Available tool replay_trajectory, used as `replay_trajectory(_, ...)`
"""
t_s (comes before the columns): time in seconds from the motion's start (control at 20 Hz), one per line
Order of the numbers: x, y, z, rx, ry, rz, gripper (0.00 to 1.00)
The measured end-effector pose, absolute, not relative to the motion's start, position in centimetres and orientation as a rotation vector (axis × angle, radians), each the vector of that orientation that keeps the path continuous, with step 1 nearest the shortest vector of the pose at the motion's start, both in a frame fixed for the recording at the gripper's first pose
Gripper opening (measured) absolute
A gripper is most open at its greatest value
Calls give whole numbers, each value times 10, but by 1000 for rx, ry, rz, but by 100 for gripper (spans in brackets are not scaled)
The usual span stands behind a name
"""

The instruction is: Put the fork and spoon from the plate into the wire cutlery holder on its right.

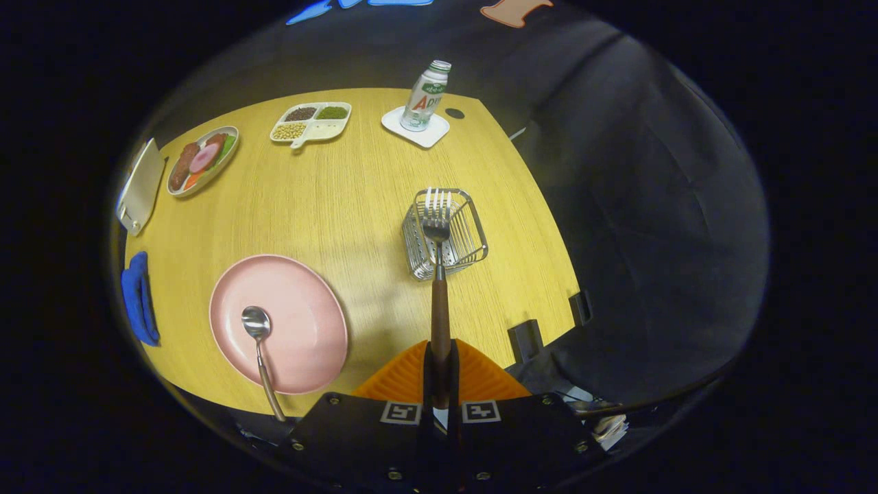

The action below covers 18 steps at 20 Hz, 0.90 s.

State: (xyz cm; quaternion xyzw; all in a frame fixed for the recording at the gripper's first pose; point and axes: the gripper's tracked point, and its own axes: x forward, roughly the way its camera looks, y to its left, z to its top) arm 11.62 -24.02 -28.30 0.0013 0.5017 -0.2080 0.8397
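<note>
My gripper [440, 357] is shut on the brown handle of the fork [439, 274], its orange fingers [401, 377] pressed on both sides. The fork points straight ahead, and its steel tines sit over the wire cutlery holder [466, 237], which stands on the wooden table just beyond the fingers. Whether the tines are inside the holder or above it, I cannot tell. To the left of the fingers lies the pink plate [302, 329], with the spoon [259, 339] on it, bowl away from me and brown handle reaching over the plate's near rim.
Far across the table [343, 199] stand a bottle [425, 96] on a white coaster, a divided dish of beans [312, 122] and an oval plate of food [202, 159]. A blue cloth [139, 296] and a white board [140, 184] lie at the table's left edge. Two black clamps [525, 339] grip the right edge.
</note>
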Motion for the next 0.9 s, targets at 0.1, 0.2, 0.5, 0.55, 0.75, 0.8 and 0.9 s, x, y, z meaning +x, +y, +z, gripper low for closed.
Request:
replay_trajectory(0.1, 121, -248, -291, 7, 1115, -423, 8)
replay_trajectory(0.2, 127, -255, -294, -8, 1165, -404, 7)
replay_trajectory(0.5, 142, -261, -300, 2, 1289, -323, 7)
replay_trajectory(0.55, 143, -262, -302, 1, 1294, -324, 10)
replay_trajectory(0.75, 147, -267, -291, 21, 1273, -342, 13)
replay_trajectory(0.8, 146, -271, -287, 20, 1270, -354, 17)
replay_trajectory(0.9, 144, -274, -279, 29, 1247, -370, 26)
